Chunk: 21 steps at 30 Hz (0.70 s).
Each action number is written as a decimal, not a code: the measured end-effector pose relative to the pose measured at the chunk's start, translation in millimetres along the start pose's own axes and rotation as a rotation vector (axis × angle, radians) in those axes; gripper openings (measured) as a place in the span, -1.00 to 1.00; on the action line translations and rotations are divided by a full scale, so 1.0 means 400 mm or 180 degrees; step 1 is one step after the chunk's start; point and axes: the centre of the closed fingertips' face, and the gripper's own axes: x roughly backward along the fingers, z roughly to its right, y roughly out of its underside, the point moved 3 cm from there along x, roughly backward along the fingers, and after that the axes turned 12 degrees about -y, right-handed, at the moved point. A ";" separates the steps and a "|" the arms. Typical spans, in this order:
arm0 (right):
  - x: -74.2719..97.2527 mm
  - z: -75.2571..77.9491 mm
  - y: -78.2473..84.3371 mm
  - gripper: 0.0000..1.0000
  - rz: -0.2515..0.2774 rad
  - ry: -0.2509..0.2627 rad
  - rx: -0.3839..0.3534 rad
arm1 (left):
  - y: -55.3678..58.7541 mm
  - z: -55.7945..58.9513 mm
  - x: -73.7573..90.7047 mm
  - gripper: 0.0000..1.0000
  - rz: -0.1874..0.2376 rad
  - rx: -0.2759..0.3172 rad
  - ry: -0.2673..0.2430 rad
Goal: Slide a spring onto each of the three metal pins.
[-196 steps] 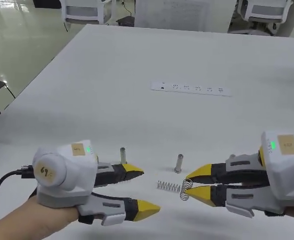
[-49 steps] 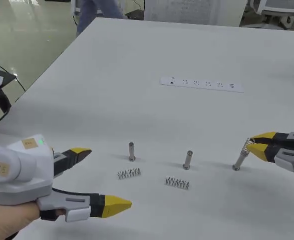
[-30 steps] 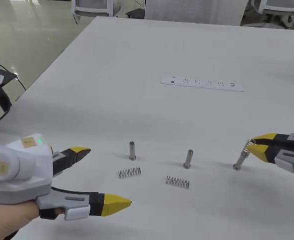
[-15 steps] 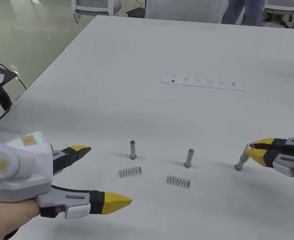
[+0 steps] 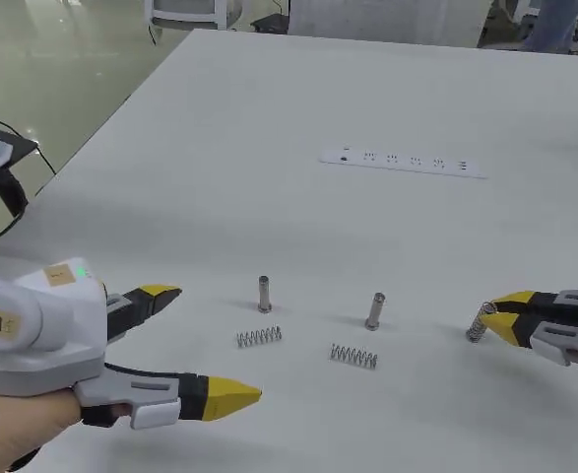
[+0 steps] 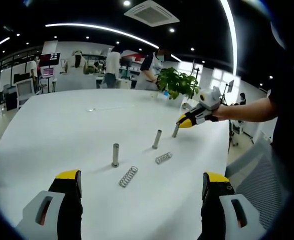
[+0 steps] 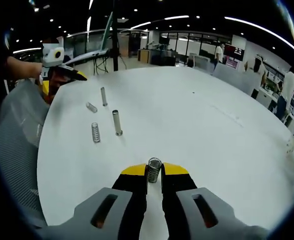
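Note:
My right gripper (image 5: 498, 317) is shut on a spring (image 5: 481, 320) that sits low over the right metal pin; the right gripper view shows the coil (image 7: 154, 169) between my right gripper's (image 7: 154, 176) yellow tips. Two bare pins stand upright on the white table: the left pin (image 5: 265, 294) and the middle pin (image 5: 375, 309). A loose spring (image 5: 259, 338) lies in front of the left pin and another loose spring (image 5: 353, 356) in front of the middle pin. My left gripper (image 5: 202, 345) hovers open and holds nothing, near the front left, short of the left pin (image 6: 115, 154).
A white power strip (image 5: 402, 162) lies flat farther back on the table (image 5: 220, 177). The table's left edge runs diagonally, with floor beyond it. Office chairs stand past the far end. People stand in the background of the left gripper view.
My right gripper has come down with the spring, which now sits lower on the right pin. The left gripper has stayed open and nearly still.

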 end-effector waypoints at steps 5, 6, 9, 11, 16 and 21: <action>-0.005 0.002 0.012 -0.85 -0.0016 0.0005 -0.0034 | -0.003 -0.001 0.000 0.96 0.0010 0.0004 -0.0005; -0.006 0.001 0.014 -0.85 -0.0021 0.0004 -0.0034 | -0.003 -0.001 -0.001 0.96 0.0010 -0.0001 0.0001; -0.005 0.002 0.012 -0.85 0.0012 0.0006 -0.0054 | -0.006 -0.002 -0.001 0.96 0.0018 0.0001 0.0000; -0.005 0.002 0.012 -0.85 0.0016 -0.0002 -0.0071 | -0.007 -0.002 -0.002 0.96 0.0016 -0.0003 0.0002; -0.004 0.003 0.012 -0.84 0.0037 -0.0012 -0.0117 | -0.007 0.000 -0.003 0.96 0.0010 -0.0010 0.0012; -0.005 0.002 0.010 -0.84 0.0023 -0.0015 -0.0125 | -0.008 -0.001 0.001 0.96 0.0011 -0.0019 0.0015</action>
